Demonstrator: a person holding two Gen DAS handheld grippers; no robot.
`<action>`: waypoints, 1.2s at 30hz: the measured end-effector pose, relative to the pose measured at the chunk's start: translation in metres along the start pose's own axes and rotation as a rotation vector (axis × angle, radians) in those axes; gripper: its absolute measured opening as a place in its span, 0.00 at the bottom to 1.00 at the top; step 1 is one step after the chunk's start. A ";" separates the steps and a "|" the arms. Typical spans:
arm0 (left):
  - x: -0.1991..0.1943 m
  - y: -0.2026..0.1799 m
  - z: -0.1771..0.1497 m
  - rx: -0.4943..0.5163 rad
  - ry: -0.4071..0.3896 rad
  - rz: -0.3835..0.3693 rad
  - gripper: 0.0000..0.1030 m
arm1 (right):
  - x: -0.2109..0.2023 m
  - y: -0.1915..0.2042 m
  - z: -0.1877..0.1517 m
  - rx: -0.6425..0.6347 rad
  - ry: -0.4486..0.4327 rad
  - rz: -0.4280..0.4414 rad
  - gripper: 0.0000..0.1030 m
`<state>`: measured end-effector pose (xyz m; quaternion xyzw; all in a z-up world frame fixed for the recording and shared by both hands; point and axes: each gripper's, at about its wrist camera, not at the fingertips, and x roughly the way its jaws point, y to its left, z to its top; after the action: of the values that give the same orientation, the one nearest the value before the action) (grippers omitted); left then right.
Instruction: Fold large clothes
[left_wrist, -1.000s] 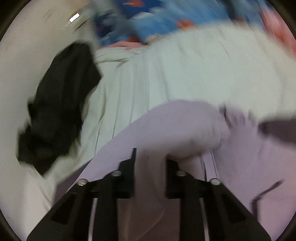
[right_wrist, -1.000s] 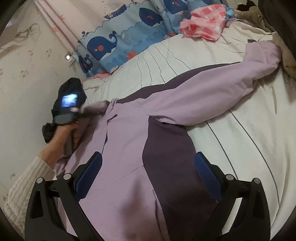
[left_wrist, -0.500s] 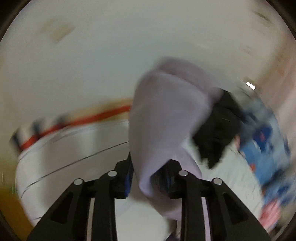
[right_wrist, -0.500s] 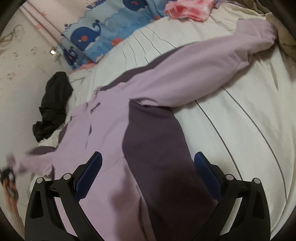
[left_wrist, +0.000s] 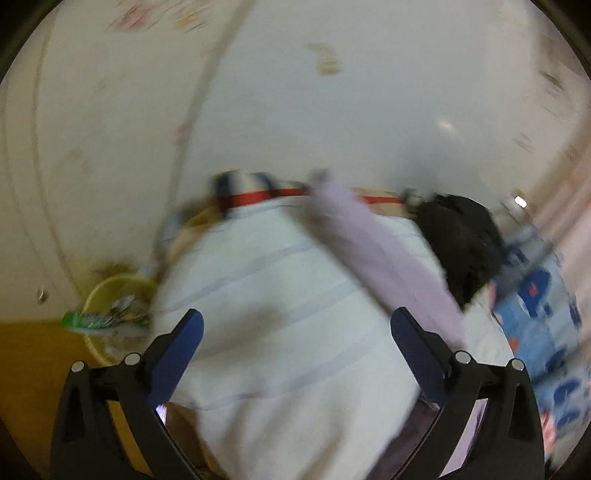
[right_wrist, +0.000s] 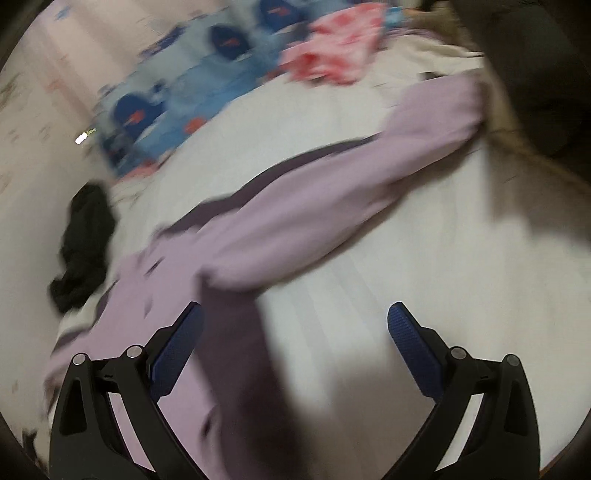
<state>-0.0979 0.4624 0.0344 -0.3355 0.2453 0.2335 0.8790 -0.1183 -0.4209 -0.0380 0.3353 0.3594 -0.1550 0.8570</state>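
No legible writing, blurred lilac jacket (right_wrist: 258, 229) with dark purple panels spread on white bed (right_wrist: 424, 266), left gripper (left_wrist: 295, 332) and right gripper (right_wrist: 295, 325) both spread wide, empty

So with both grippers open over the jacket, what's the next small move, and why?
Probably bring the right gripper down onto the long sleeve to fold it in: that sleeve lies stretched across the bed, and the left gripper is open, holding nothing.

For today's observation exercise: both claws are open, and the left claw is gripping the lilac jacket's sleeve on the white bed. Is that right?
Not quite. The left wrist view shows the left claw open and gripping nothing; the lilac jacket sleeve lies loose on the white bed. The right claw is open too.
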 end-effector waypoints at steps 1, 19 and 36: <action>-0.007 -0.011 -0.002 0.031 -0.008 -0.031 0.95 | 0.003 -0.011 0.010 0.030 -0.011 -0.025 0.93; 0.086 -0.359 -0.290 0.316 0.425 -0.498 0.95 | 0.137 -0.094 0.154 0.122 -0.064 -0.427 0.93; 0.095 -0.324 -0.283 0.255 0.474 -0.451 0.95 | 0.080 -0.047 0.199 -0.029 -0.215 -0.171 0.32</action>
<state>0.0841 0.0710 -0.0533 -0.3134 0.3894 -0.0833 0.8621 0.0151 -0.5941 -0.0142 0.2725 0.2950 -0.2572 0.8790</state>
